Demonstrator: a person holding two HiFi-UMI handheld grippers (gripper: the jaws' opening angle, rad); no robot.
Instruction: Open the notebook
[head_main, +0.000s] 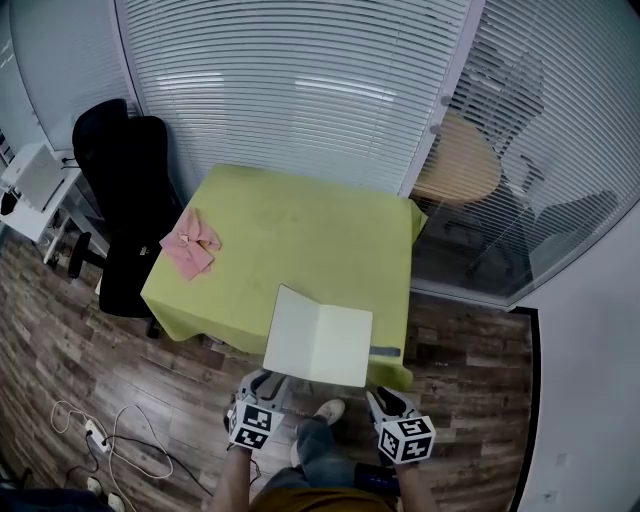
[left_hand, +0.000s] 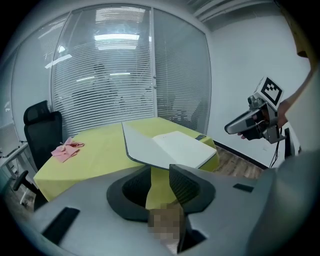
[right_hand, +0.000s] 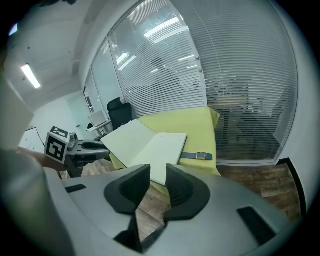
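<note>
Notebook (head_main: 318, 340): open, overhanging table (head_main: 300, 230) edge; strap (head_main: 385, 351) partly hidden beneath.
Left tool (left_hand: 160, 186): jaws apart, empty.
Right tool (right_hand: 157, 186): jaws apart, empty.

An open notebook (head_main: 318, 336) lay at the near edge of a yellow-green table (head_main: 300, 225). The left gripper (head_main: 262, 382) and right gripper (head_main: 386, 400) were held close below its corners, above a wooden floor (head_main: 60, 340). A pink cloth (head_main: 190, 243) sat at the table's left, near a black office chair (head_main: 125, 190).
</note>
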